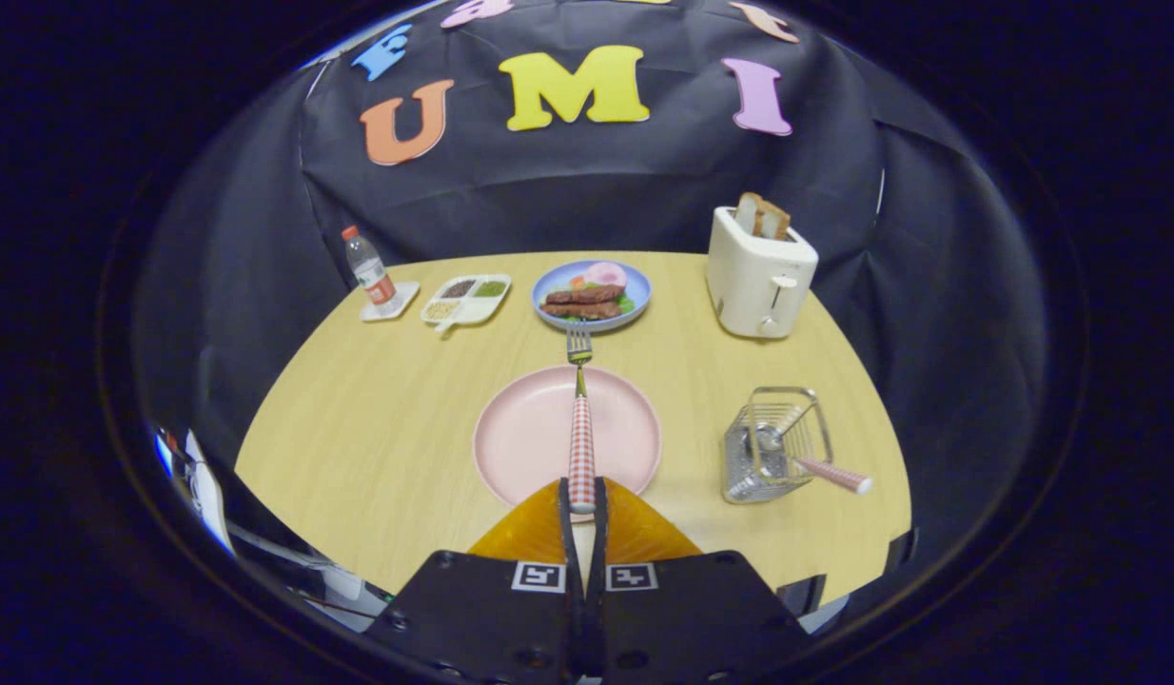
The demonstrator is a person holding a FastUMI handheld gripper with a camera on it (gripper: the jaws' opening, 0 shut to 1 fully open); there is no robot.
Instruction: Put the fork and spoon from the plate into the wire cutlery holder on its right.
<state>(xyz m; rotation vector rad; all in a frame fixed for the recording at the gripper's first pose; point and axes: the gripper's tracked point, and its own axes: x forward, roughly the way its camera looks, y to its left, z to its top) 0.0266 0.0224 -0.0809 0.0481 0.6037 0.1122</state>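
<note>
My gripper (581, 495) is shut on the fork (579, 428), pinching the end of its red-checked handle between both orange fingers (525, 533). The fork points straight ahead, its tines beyond the far rim of the pink plate (520, 438), and it looks lifted above the plate. The plate lies just ahead of the fingers with nothing else on it. To the plate's right stands the wire cutlery holder (772, 442). The spoon (815, 461) is inside it, bowl down, with its red-checked handle leaning out over the holder's right side.
A blue plate of food (592, 293) sits beyond the fork's tines. A white toaster (758, 276) with bread stands at the back right, behind the holder. A divided snack tray (466, 300) and a water bottle (370, 271) on a coaster are at the back left.
</note>
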